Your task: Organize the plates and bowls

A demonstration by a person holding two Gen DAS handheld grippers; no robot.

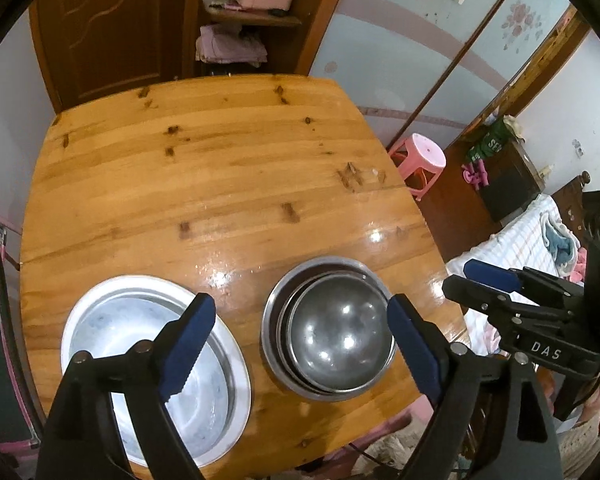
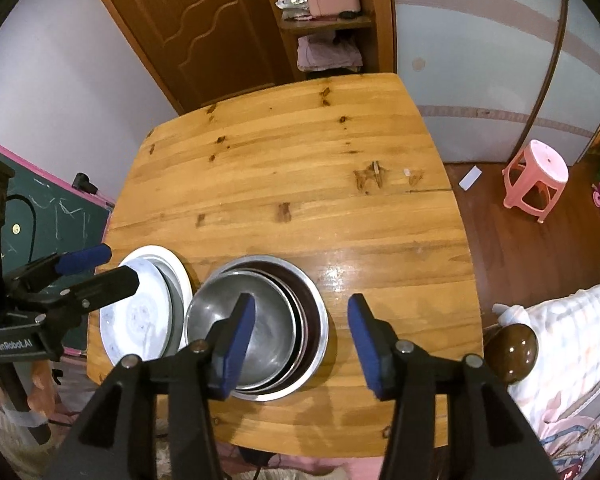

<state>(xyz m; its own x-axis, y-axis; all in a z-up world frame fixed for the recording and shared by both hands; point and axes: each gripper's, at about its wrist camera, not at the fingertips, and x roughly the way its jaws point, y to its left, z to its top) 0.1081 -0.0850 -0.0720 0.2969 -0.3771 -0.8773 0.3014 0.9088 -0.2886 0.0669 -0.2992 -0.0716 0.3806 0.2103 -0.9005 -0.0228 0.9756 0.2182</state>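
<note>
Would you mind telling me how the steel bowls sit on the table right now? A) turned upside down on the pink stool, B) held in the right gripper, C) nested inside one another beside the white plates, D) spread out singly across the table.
C: the steel bowls sit nested in one stack on the table, right beside the white plates; both grippers are open and hold nothing.

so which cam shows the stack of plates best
The right wrist view: the stack of plates shows its separate rims, with only the left gripper crossing its far edge. In the left wrist view the stack of plates is closer, but the left gripper's finger covers its middle.
</note>
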